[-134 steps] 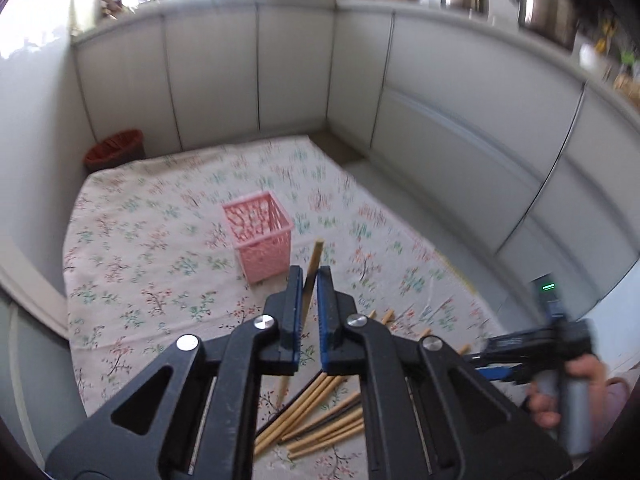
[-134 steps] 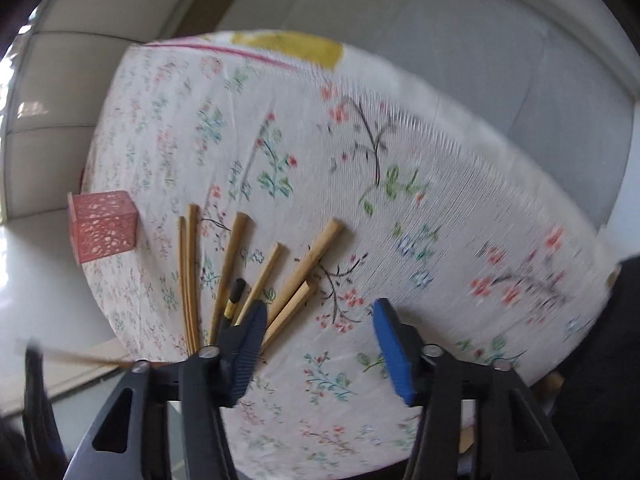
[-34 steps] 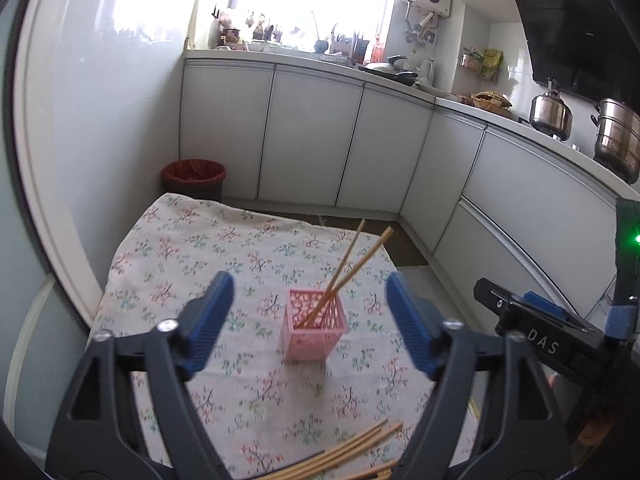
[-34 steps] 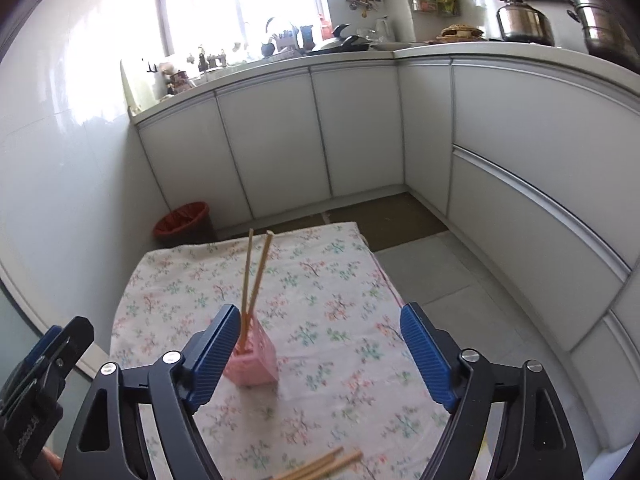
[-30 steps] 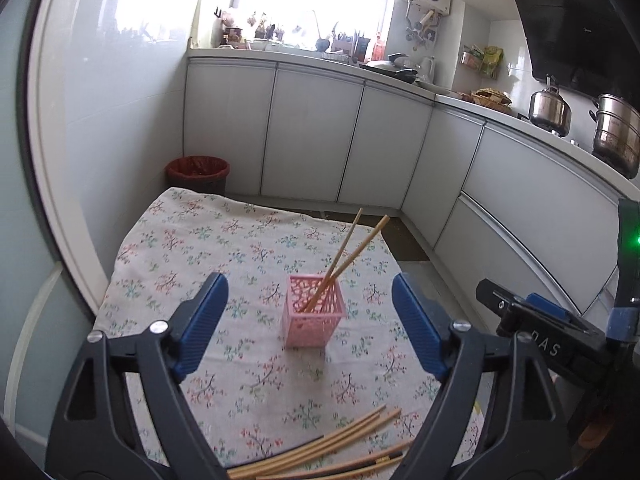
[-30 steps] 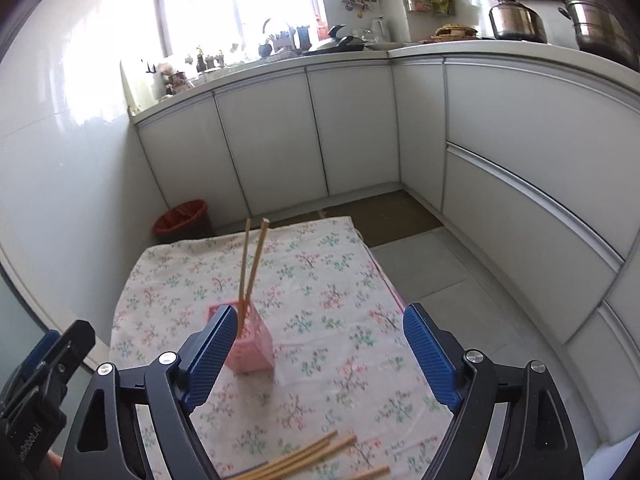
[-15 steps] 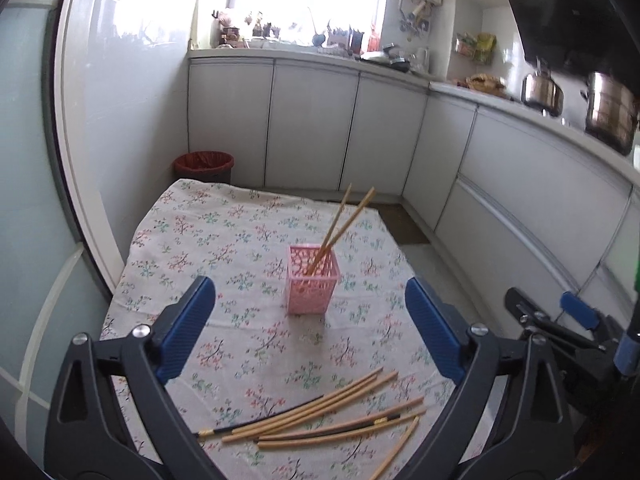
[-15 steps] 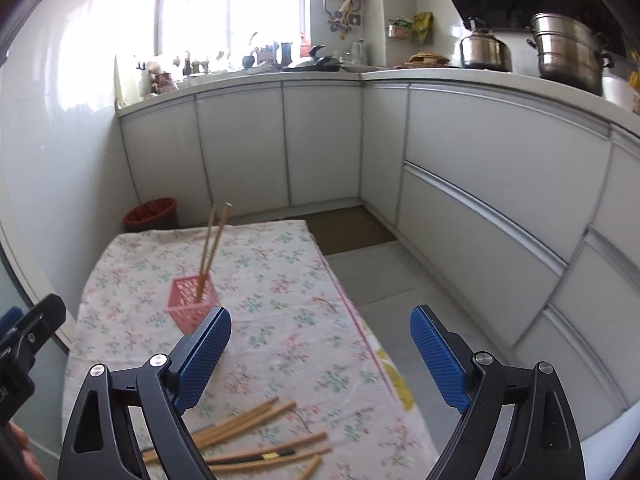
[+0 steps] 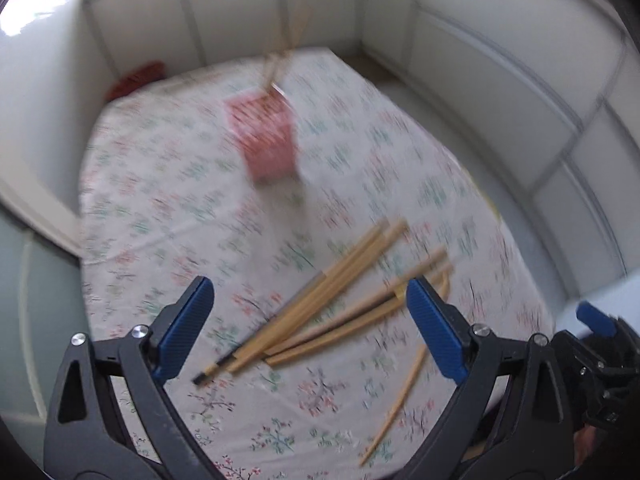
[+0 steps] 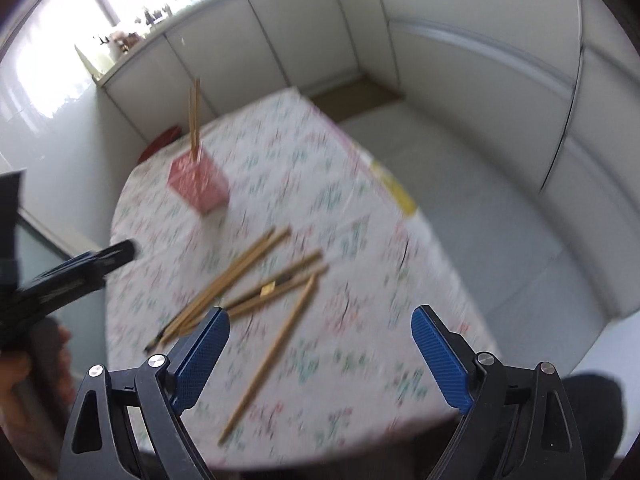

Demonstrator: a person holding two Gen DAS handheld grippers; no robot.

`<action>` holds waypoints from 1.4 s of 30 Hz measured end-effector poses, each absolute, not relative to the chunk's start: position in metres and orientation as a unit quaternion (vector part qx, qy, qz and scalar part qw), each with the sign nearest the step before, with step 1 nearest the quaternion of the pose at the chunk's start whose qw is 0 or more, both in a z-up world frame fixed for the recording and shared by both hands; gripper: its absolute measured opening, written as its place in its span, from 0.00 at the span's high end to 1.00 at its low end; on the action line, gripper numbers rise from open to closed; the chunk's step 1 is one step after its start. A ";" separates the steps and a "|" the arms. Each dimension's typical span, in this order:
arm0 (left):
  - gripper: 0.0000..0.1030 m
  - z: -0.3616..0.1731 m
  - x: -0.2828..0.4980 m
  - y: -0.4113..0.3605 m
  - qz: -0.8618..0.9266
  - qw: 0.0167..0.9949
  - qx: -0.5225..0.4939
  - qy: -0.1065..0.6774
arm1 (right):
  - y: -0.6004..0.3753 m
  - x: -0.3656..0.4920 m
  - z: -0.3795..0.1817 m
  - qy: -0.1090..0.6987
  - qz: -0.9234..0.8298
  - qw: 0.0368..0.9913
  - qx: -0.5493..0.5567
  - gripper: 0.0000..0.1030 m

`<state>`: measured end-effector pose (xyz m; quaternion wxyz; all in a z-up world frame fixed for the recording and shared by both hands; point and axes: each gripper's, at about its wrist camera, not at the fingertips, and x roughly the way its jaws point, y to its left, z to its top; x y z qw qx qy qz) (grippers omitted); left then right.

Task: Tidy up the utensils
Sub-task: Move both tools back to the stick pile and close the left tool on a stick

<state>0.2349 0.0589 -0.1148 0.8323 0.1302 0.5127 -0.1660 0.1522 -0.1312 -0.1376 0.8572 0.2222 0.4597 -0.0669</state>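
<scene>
White cabinets [image 10: 304, 32] line the walls around a floral-clothed table [image 10: 360, 216], with a bright window [image 10: 60, 20] behind.

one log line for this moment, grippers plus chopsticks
left gripper: open, empty | right gripper: open, empty | pink lattice holder: two wooden chopsticks inside | loose wooden chopsticks: on floral tablecloth

It was a home kitchen: white cabinets [image 10: 280, 36] lined the walls around a floral-clothed table [image 10: 360, 208]
</scene>
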 end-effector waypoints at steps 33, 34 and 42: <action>0.77 -0.235 0.344 -0.059 -0.236 0.684 0.180 0.667 | -0.171 0.180 -0.198 0.532 -0.079 0.788 0.299 0.09; 0.79 -0.237 0.344 -0.061 -0.233 0.685 0.182 0.666 | -0.171 0.180 -0.199 0.533 -0.081 0.787 0.298 0.09; 0.89 -0.236 0.354 -0.030 -0.204 0.730 0.158 0.633 | -0.165 0.203 -0.205 0.552 -0.120 0.773 0.288 0.09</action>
